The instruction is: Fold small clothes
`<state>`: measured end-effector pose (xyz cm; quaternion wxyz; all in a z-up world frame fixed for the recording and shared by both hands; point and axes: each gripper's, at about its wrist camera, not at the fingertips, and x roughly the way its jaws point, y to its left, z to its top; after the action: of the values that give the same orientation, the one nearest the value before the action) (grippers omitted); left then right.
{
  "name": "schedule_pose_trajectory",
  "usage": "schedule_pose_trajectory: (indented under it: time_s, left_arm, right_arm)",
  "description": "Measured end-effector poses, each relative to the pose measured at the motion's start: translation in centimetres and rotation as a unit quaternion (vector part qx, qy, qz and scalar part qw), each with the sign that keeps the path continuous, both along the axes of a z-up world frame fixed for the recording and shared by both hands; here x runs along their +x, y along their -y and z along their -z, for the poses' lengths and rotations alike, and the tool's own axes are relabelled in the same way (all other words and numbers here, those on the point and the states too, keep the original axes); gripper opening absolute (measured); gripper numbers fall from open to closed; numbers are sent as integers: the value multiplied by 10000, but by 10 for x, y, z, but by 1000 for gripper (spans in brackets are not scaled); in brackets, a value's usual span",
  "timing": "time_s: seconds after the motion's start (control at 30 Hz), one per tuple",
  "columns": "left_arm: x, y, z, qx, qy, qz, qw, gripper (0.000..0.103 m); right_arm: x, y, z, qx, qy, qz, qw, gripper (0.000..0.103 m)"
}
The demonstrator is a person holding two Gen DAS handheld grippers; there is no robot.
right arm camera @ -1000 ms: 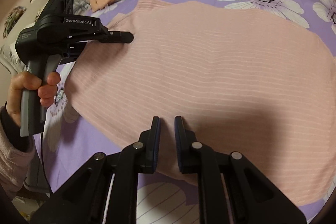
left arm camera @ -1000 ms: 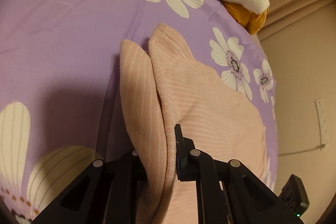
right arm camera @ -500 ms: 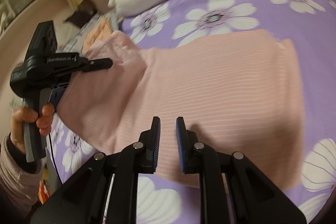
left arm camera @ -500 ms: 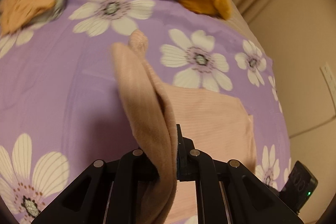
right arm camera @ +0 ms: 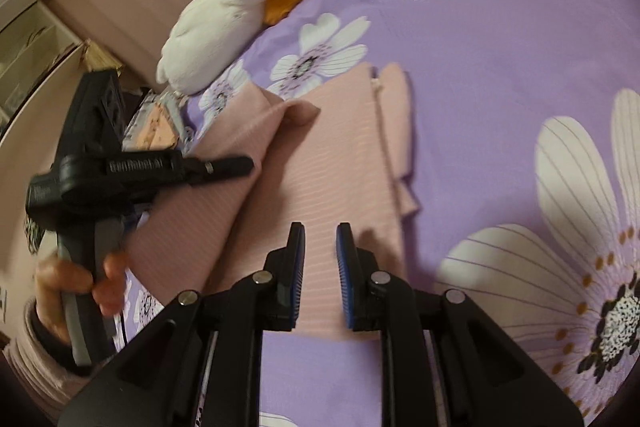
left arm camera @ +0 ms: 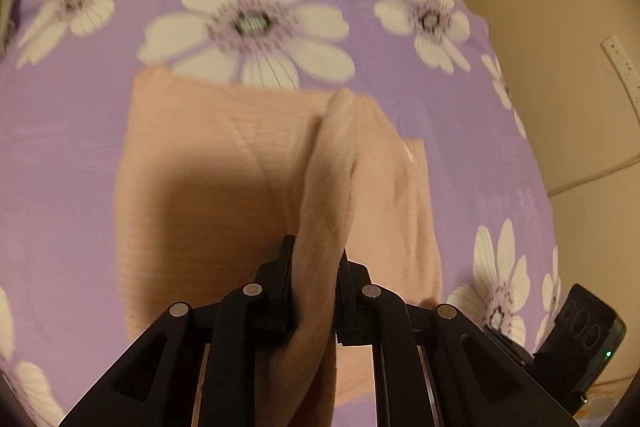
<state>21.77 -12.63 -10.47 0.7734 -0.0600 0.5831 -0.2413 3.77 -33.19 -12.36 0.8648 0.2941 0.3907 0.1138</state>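
Note:
A pink ribbed garment (left arm camera: 208,167) lies on a purple flowered bedspread (left arm camera: 68,131). My left gripper (left arm camera: 314,263) is shut on a fold of the garment, which rises between its fingers and drapes forward over the flat part. In the right wrist view the garment (right arm camera: 332,163) lies partly folded, with the left gripper (right arm camera: 236,165) holding its lifted flap at the left. My right gripper (right arm camera: 320,247) is open and empty, hovering just above the garment's near edge.
A white and orange plush toy (right arm camera: 224,15) lies at the bed's far edge. A small folded peach cloth (right arm camera: 154,129) lies behind the left gripper. A black device (left arm camera: 580,335) sits at the bed's right edge by the wall.
The left gripper has carried the held fold across and over the garment, which now looks narrower. The right gripper's jaws have opened a little wider and it has drawn back toward the near edge.

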Motion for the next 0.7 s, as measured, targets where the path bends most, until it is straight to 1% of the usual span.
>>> schedule_pose_trajectory:
  time_s: [0.03, 0.07, 0.1, 0.13, 0.2, 0.3, 0.4, 0.5, 0.57, 0.67, 0.7]
  left_arm:
    - [-2, 4, 2, 10, -58, 29, 10000, 13]
    - [-3, 7, 3, 17, -80, 60, 9999, 18]
    - [-6, 9, 3, -10, -96, 84, 9999, 26]
    - [-7, 9, 2, -159, -186, 136, 9996, 29]
    - [-10, 8, -1, -459, -302, 196, 9983, 31]
    - [-17, 2, -10, -568, -192, 230, 9979, 31]
    - [-22, -15, -19, -675, -18, 144, 9976, 31]
    - [-25, -41, -20, -652, 158, -40, 9977, 31]
    - [-22, -56, -17, -644, 178, -141, 9977, 31]
    - [-22, -79, -10, -643, 148, -351, 9972, 31]
    - [-22, -86, -8, -658, 147, -414, 9969, 31]
  right_arm:
    - [0, 5, 3, 91, -43, 97, 9999, 26]
    - [-1, 10, 4, 203, -55, 168, 9996, 30]
    - [-1, 15, 6, 360, -53, 237, 9991, 32]
    - [-2, 20, 7, 512, -45, 291, 9983, 33]
    - [-2, 24, 8, 679, -40, 355, 9970, 40]
    - [1, 26, 10, 1006, -59, 344, 9943, 46]
    - [6, 22, 8, 1284, -40, 240, 9914, 53]
    - [17, 16, 5, 1325, -57, 100, 9911, 54]
    - [30, 10, 2, 1293, -72, -41, 9916, 54]
    - [51, 0, 3, 1137, -184, -210, 9931, 54]
    - [60, -6, 4, 1016, -252, -259, 9942, 54]
